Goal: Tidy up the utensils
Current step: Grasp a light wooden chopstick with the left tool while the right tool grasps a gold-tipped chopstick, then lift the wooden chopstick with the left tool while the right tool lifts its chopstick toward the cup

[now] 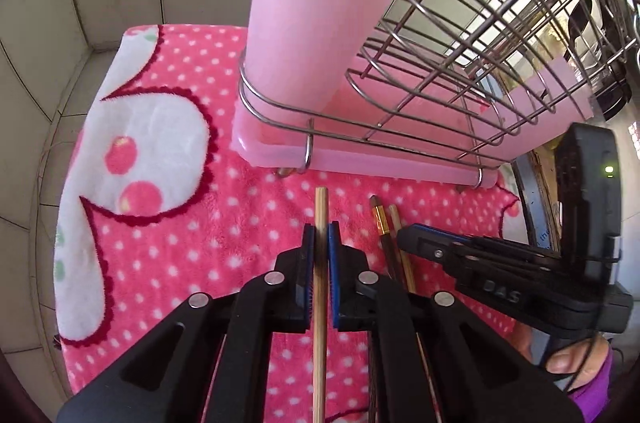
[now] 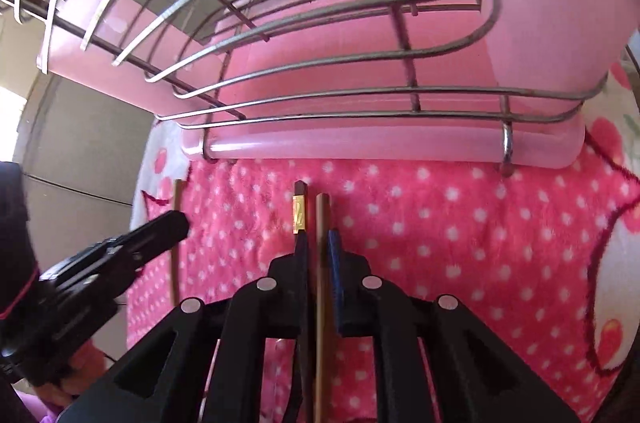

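A pale bamboo chopstick [image 1: 321, 201] runs straight between the blue pads of my left gripper [image 1: 321, 229], which is shut on it. To its right lie a dark chopstick with a gold band [image 1: 378, 217] and a brown chopstick [image 1: 394, 219]. My right gripper [image 2: 320, 239] straddles the brown chopstick [image 2: 321, 211] with thin gaps on both sides of it. The dark gold-banded chopstick [image 2: 299, 211] runs under its left finger. The left gripper [image 2: 178, 223] shows at the left, on the pale chopstick [image 2: 177, 191].
A wire dish rack [image 1: 460, 23] on a pink drip tray [image 1: 360, 159] stands just beyond the chopstick tips, with a tall pink cup [image 1: 320, 3] in its left end. A pink dotted cloth [image 1: 180, 223] covers the surface. A hand [image 1: 568, 363] grips the right tool.
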The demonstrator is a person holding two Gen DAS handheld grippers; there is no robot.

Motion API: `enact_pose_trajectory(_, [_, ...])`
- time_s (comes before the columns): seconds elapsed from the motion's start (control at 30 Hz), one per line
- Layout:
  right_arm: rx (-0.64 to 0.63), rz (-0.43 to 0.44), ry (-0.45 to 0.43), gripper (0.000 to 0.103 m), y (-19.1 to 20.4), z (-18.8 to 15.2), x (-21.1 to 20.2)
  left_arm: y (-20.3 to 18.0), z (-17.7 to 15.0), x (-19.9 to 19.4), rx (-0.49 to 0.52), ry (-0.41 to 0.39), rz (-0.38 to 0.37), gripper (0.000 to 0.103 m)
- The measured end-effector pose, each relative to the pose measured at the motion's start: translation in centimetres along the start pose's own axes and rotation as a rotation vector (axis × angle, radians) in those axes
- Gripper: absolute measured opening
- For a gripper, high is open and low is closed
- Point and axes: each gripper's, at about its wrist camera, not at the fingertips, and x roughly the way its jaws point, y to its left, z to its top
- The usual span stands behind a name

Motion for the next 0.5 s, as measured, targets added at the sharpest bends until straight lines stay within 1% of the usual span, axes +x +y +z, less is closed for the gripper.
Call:
enact_pose_trajectory(0.03, [-0.01,-0.022,0.002,0.011,0.3,0.1,0.5,0.1,0.0,-0.1,0.001,-0.003,-0.005,0.006])
enact_pose_trajectory(0.13, [-0.017,-0.049,0.019,0.011,1.3,0.5,2.2,0.4,-0.1,-0.7,0.0,-0.007,-0.014,0.006])
enact_pose_trajectory(0.17, [-0.021,-0.055,0.015,0.01,1.6,0.6,2.4,0.6,-0.8,-1.4,-0.003,-0.008,-0.017,0.006])
enact_pose_trajectory(0.27, [-0.021,-0.059,0.01,0.01,2.3,0.9,3.1,1.1,-0.5,-2.0,-0.013,-0.023,-0.029,0.006])
enact_pose_trajectory(0.3, [-0.012,-0.049,0.003,0.007,2.2,0.9,3.1,1.0,-0.6,-2.2,-0.015,-0.03,-0.033,0.006])
enact_pose_trajectory(0.4, [-0.005,-0.027,-0.033,0.007,2.0,0.5,1.9,1.5,-0.4,-4.1,-0.014,-0.064,-0.039,0.006])
enact_pose_trajectory(0.5, [-0.015,0.006,-0.104,0.007,2.2,-0.4,-0.1,1.7,-0.7,-6.1,-0.008,-0.112,-0.038,0.006])
